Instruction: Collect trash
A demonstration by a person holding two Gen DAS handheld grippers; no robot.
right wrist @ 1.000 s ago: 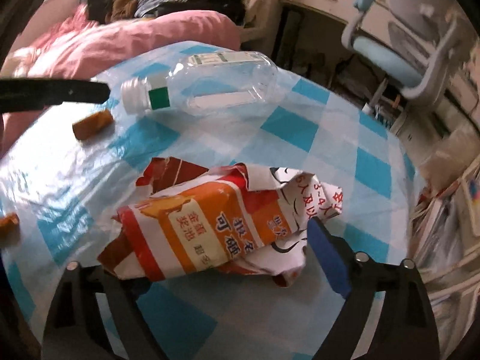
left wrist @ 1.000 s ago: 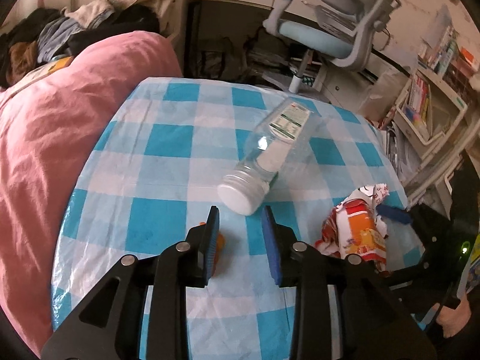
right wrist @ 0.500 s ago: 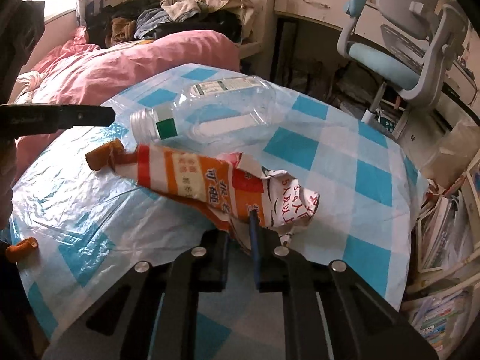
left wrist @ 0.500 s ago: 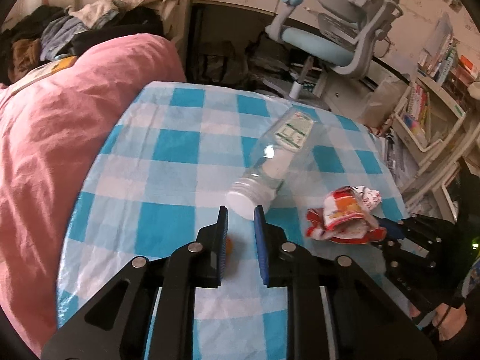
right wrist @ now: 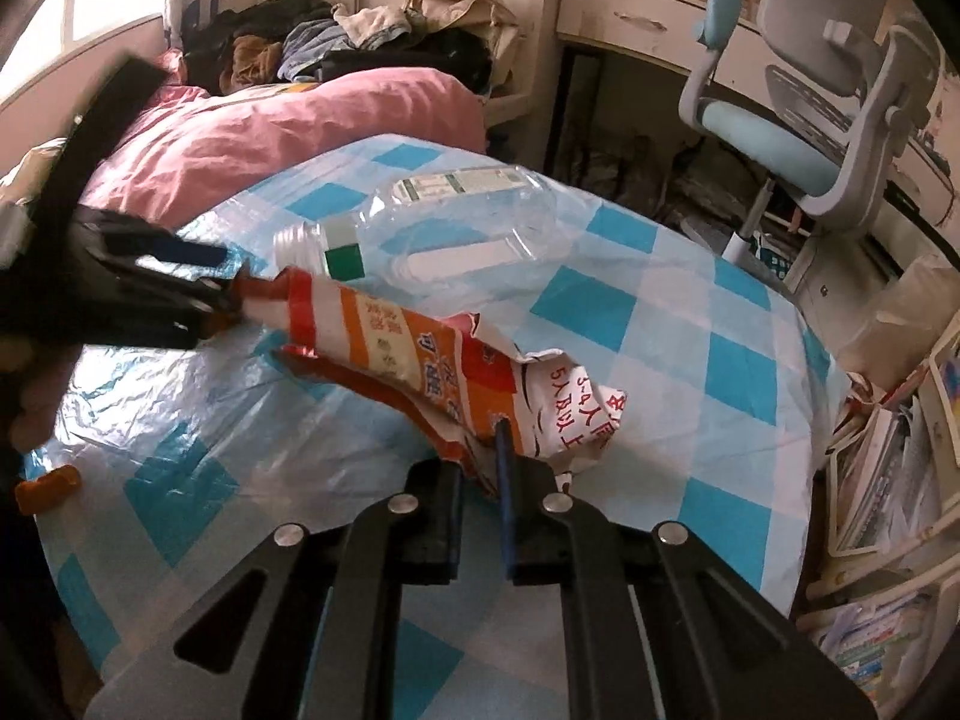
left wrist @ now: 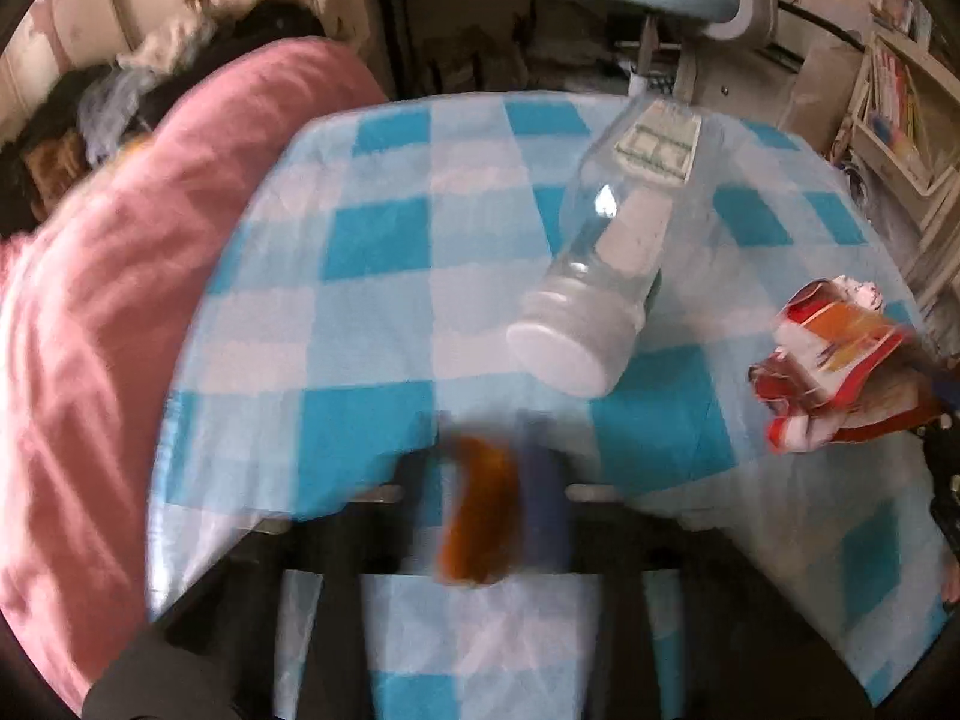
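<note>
Right tongs (right wrist: 480, 468) were clamped on the crumpled wrapper (right wrist: 420, 360), which was lifted off the desk (right wrist: 690, 324) just in front of the bottle (right wrist: 456, 234). Left tongs (left wrist: 501, 480), blurred, were closing around an orange scrap (left wrist: 480, 516) near the bottle's (left wrist: 606, 252) white cap (left wrist: 570, 342). 1 more orange scrap (right wrist: 48, 486) lay at the desk's edge, well apart from the bottle.
</note>
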